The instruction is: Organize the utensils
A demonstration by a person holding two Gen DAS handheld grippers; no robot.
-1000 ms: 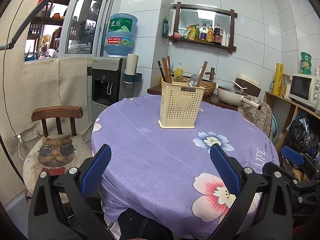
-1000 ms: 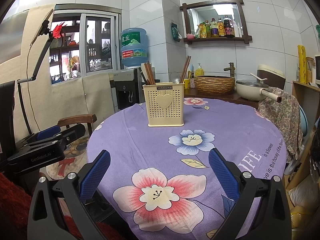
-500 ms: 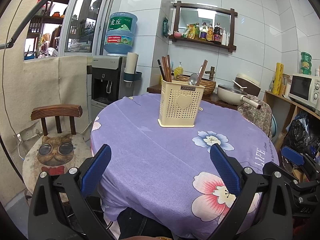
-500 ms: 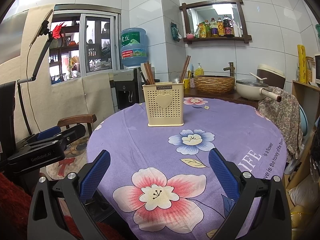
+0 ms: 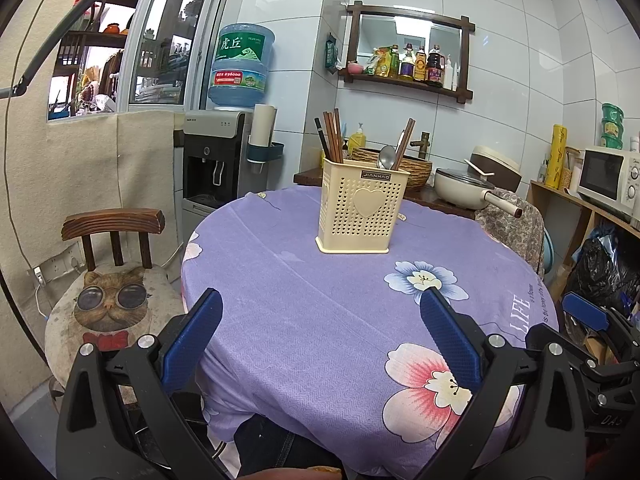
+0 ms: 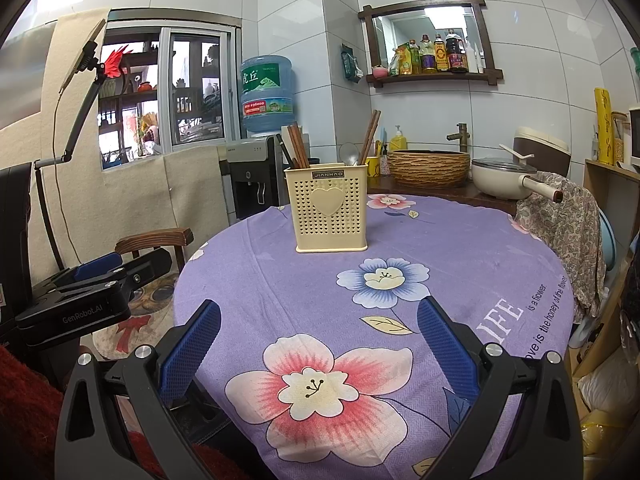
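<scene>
A cream perforated utensil holder (image 5: pixel 362 209) (image 6: pixel 330 208) with a heart on its front stands upright near the middle of the round table (image 5: pixel 320 320) (image 6: pixel 460 240), which wears a purple flowered cloth. Brown chopsticks (image 5: pixel 332 134) (image 6: pixel 297 144) stick up from its left side. A metal spoon (image 5: pixel 386 157) (image 6: pixel 349 153) and more chopsticks (image 5: pixel 403 142) rise from its right side. My left gripper (image 5: pixel 320 338) is open and empty, held back at the table's near edge. My right gripper (image 6: pixel 318 338) is open and empty over the near flower print.
A wooden chair (image 5: pixel 114 222) with a cat cushion (image 5: pixel 108 308) stands left of the table. Behind are a water dispenser (image 5: pixel 216 164), a woven basin (image 6: pixel 428 168), a pan (image 6: pixel 504 178) and a microwave (image 5: pixel 608 178). A patterned cloth (image 6: pixel 560 236) drapes a chair at right.
The left wrist view has drifted very slightly, with the holder a touch higher in frame. The right gripper has not moved, and both stay open.
</scene>
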